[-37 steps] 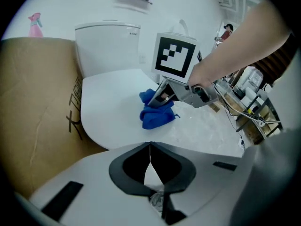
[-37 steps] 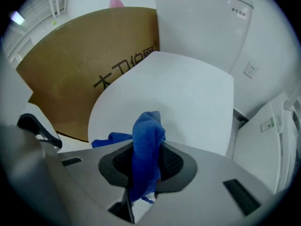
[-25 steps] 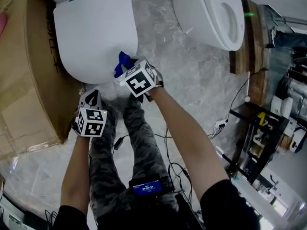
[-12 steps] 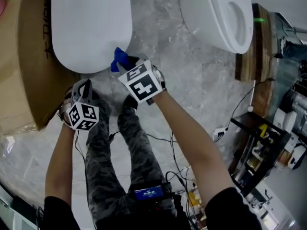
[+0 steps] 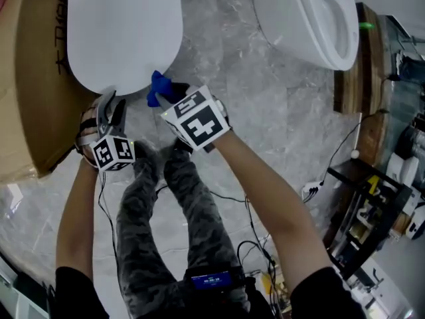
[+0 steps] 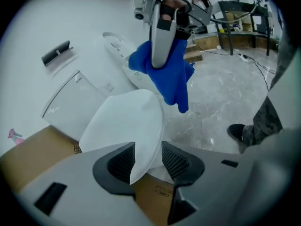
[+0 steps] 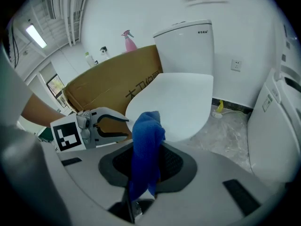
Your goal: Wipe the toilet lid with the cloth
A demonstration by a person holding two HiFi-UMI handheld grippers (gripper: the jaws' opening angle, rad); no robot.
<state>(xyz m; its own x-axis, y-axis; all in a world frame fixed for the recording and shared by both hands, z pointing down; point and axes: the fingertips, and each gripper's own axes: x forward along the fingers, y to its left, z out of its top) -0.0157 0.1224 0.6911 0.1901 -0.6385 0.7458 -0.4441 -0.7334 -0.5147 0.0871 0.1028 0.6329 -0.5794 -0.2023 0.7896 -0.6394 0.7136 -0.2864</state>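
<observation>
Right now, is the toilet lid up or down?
Down. The toilet lid lies flat, its smooth top facing up, in front of the upright tank.

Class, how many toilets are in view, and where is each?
2. The closed toilet stands beside the cardboard box, upper left in the head view; the open toilet stands upper right. Others may be out of view.

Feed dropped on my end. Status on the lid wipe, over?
Left gripper jaws just opening, toilet lid edge between them, ungripped. Right gripper shut on blue cloth, at lid's edge. Nothing on lid.
</observation>
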